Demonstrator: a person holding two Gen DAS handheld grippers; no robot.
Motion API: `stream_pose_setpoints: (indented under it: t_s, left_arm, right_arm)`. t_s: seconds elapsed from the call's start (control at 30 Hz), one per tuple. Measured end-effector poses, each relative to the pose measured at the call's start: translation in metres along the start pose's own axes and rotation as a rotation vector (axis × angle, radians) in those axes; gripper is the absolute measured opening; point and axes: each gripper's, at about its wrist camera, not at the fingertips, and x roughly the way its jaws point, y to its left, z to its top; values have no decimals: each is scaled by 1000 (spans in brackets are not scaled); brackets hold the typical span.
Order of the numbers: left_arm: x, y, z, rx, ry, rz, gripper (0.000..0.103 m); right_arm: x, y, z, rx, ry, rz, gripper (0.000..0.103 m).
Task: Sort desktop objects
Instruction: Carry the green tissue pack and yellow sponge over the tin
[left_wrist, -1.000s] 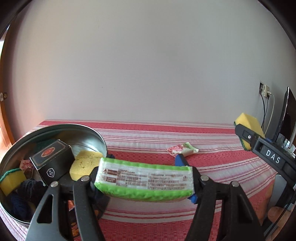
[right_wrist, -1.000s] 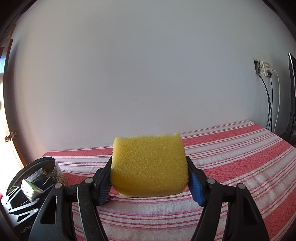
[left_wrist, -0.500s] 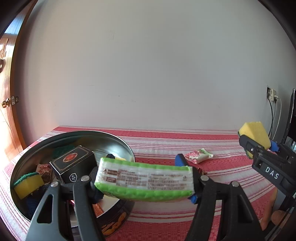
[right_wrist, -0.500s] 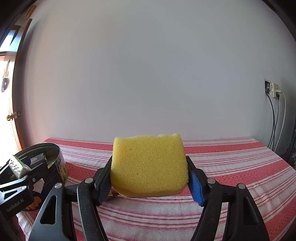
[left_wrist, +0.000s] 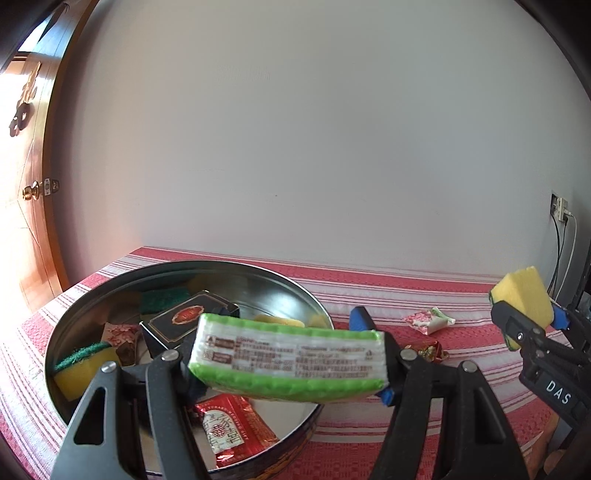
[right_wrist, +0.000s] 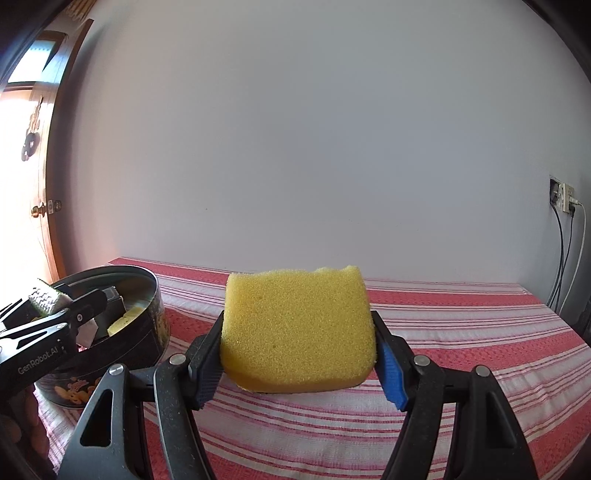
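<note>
Red-and-white striped cloth covers the tabletop (right_wrist: 461, 332). Left gripper (left_wrist: 288, 360) grasps the green-edged white packet (left_wrist: 288, 363) above the round metal tin (left_wrist: 74, 321); judged next: release inside. Right gripper (right_wrist: 299, 354) clenches the yellow foam sponge (right_wrist: 297, 332), well apart, awaiting deposit.

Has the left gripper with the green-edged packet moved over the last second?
Yes. The left gripper, shut on the green-edged packet, has swung toward the round tin: the tin now sits under the packet instead of off to its left.
</note>
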Motion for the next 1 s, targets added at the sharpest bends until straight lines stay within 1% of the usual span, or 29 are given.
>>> stream_pose_setpoints:
  t_s: [0.07,0.37,0.57,0.77,1.0]
  left_arm:
    - [-6,2,0,-6,-6,9,68]
    - [-13,22,2,-44,-24,46,68]
    - [-14,44,5,-87,-40,69,68]
    - [-13,66,9,-105,-56,113,68]
    - [-9,93,11,-146,-56,168,68]
  right_arm:
    - [-1,7,-1,5,7,27,72]
    - [-1,46,2,-29,8,102,72]
    - [0,67,3,-37,13,152,72]
    - [4,91,3,-69,4,184,72]
    - [10,108,9,-56,2,223,72]
